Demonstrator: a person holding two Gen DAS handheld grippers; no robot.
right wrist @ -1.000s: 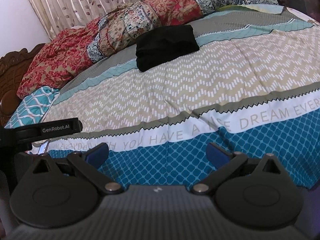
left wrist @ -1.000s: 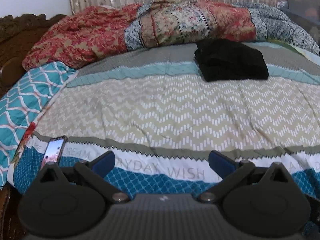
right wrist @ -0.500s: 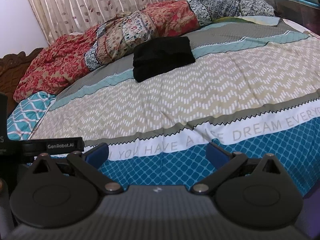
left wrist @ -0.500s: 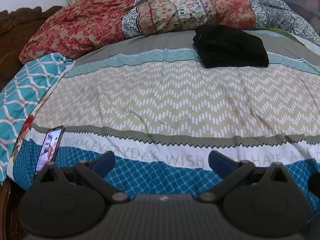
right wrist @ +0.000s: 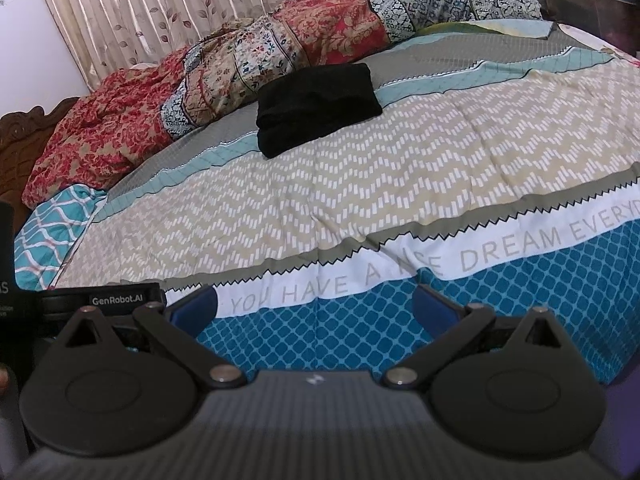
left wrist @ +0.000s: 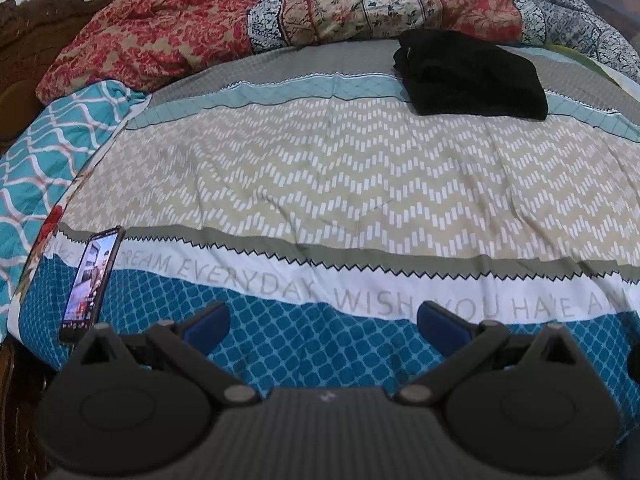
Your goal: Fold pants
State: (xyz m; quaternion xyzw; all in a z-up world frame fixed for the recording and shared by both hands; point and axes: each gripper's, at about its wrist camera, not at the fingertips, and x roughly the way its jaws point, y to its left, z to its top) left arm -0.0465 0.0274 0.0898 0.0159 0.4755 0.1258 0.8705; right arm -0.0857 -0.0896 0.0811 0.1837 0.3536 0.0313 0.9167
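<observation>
Left wrist view: my left gripper (left wrist: pixel 322 326) is spread wide and has nothing in it. Its two fingertips (left wrist: pixel 208 326) have smooth blue pads, and the arms behind them are black and hard with round flat discs. It hangs over the near edge of the bed. Right under it the bedspread (left wrist: pixel 320 184) is blue with little rounded squares. Past that comes a white band with grey letters, then a tan part with white zigzag marks, then a pale teal strip and a grey one. The cloth looks soft and a bit wrinkled. A phone (left wrist: pixel 91 282) lies on the bedspread near my left finger, with its screen lit up. Far across the bed the black pants (left wrist: pixel 470 74) sit folded in a thick soft block, well apart from both grippers. Behind them is a lumpy quilt (left wrist: pixel 280 16) with red and flower patches.

In the right wrist view my right gripper (right wrist: pixel 316 312) is spread wide too, holding nothing, over the blue part of the bedspread (right wrist: pixel 400 184). The black pants (right wrist: pixel 316 108) rest near the quilt (right wrist: pixel 248 64). A black bar of my left gripper (right wrist: pixel 120 300), with white letters on it, shows at the left. Behind the bed hang striped curtains (right wrist: pixel 180 4) with small leaves, and a carved brown wooden headboard (right wrist: pixel 24 128) is at the left
</observation>
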